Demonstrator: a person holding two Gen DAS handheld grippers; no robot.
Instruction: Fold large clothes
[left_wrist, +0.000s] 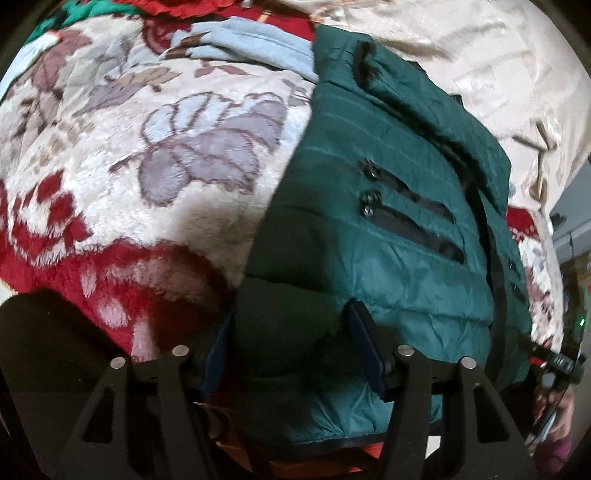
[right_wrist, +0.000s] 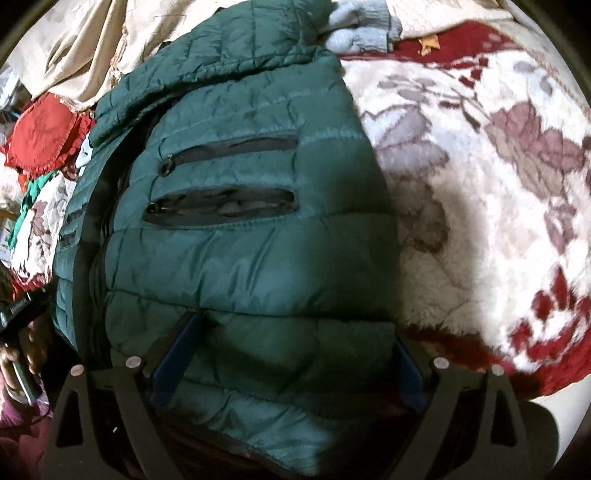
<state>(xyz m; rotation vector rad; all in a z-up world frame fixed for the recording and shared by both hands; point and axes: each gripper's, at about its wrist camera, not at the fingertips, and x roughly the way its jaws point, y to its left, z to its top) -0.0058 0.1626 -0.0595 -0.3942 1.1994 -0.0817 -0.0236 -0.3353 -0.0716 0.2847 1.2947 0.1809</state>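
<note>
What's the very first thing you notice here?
The big dark green puffy quilted jacket fills the middle, lying on a fluffy cream and red flowered blanket. Two black zip pockets stripe its front. The left claw and right claw straddle its near edge, jaws apart.

Both fisheye views bend strongly at the edges, with black corners around the round picture. The light is uneven: the cream, red and grey floral fleece blanket (left_wrist: 155, 122) (right_wrist: 491, 192) is bright, almost washed out in the right part of the right wrist view. The dark green quilted puffer jacket (left_wrist: 399, 206) (right_wrist: 240, 236) has soft sheen on its upper panels, but falls into deep shadow at the bottom centre. The edges look slightly blurred.
</note>
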